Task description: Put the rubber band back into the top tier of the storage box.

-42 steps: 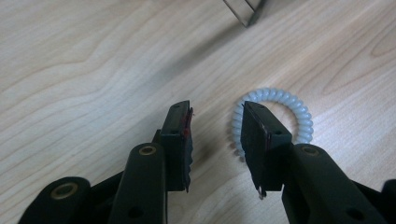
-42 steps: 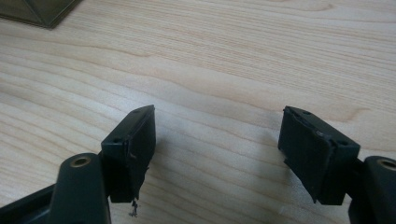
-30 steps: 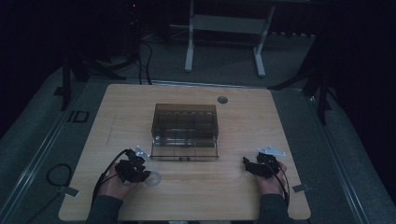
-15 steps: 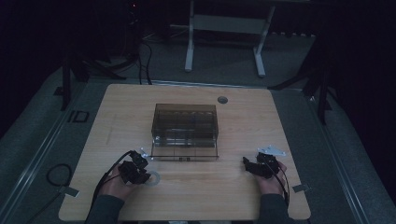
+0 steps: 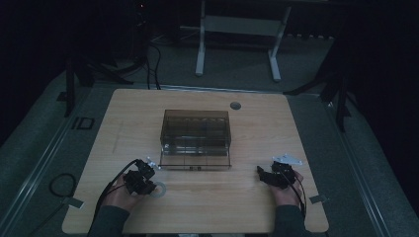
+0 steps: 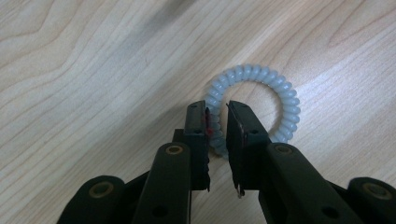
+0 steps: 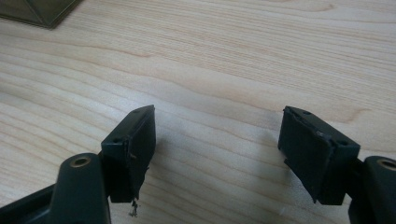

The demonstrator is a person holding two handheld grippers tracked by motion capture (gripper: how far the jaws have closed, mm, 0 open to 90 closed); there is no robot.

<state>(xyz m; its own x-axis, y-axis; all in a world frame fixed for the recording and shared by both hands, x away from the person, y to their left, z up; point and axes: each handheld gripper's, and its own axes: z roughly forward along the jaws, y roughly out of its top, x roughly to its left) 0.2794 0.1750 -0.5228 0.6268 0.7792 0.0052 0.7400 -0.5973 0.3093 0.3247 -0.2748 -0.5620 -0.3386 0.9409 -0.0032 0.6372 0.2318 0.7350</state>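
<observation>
Your left gripper (image 6: 217,112) has its jaws narrowed around one side of the single pale, ribbed spiral hair tie (image 6: 261,93), lying flat near the front of the wood-grain table (image 5: 296,123). Your right gripper (image 7: 217,135) stands wide over bare tabletop. One smoky clear compartment box (image 5: 196,138) sits at the centre.
</observation>
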